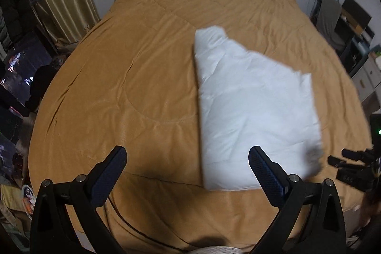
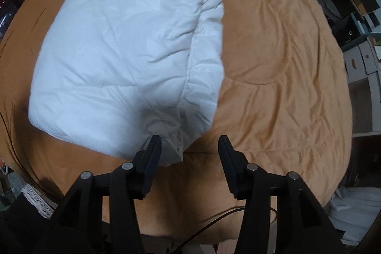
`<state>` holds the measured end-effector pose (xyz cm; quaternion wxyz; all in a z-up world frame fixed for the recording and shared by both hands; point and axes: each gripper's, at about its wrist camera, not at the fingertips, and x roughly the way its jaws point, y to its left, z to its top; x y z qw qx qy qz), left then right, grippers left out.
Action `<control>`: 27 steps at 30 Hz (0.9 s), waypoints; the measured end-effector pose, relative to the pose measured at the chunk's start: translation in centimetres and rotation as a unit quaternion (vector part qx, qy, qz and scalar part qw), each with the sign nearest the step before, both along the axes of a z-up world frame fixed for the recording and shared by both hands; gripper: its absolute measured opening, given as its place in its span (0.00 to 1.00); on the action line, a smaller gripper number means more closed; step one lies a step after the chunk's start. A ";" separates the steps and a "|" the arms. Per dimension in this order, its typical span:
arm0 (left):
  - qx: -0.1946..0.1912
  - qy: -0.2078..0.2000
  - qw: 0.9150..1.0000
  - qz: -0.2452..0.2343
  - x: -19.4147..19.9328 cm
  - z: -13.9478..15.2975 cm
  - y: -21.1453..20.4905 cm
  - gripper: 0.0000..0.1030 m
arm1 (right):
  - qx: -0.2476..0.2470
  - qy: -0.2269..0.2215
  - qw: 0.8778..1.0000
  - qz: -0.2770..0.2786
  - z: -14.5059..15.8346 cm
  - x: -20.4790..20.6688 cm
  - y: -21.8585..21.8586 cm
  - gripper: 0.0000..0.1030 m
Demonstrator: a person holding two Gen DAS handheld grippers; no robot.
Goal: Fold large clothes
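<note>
With both the left gripper and right gripper spread and empty, the folded white quilted garment lies at two o'clock on the tan bedspread, so the fold looks finished, needing only withdrawal.

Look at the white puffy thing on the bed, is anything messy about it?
A bit. The white padded garment is folded into a bundle on the orange quilt, but its right side is uneven: an under layer sticks out past the top layer, rumpled, not lined up. Nothing looks torn or spilled.
</note>
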<state>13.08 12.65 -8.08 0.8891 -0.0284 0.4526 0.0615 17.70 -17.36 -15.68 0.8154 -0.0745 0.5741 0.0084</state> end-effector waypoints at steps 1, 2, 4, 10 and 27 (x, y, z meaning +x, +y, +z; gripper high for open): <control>-0.009 0.002 1.000 0.002 -0.4 1.6 -0.2 0.99 | 0.012 -0.001 1.000 0.003 1.7 -0.8 0.3 0.50; -0.013 0.006 1.000 0.004 -0.9 3.0 -0.5 0.99 | 0.033 -0.001 0.999 0.006 3.8 -1.8 0.4 0.52; -0.018 0.007 1.000 0.001 -2.5 5.5 -1.1 0.99 | 0.076 -0.003 0.997 0.007 6.9 -4.4 0.8 0.56; -0.033 0.022 0.999 -0.018 -8.8 9.2 -3.3 0.99 | 0.102 -0.040 0.994 0.015 11.9 -14.8 3.1 0.66; 0.092 -0.024 0.994 0.050 -10.6 7.3 -7.3 0.99 | 0.098 -0.110 0.988 -0.044 12.9 -16.9 5.4 0.88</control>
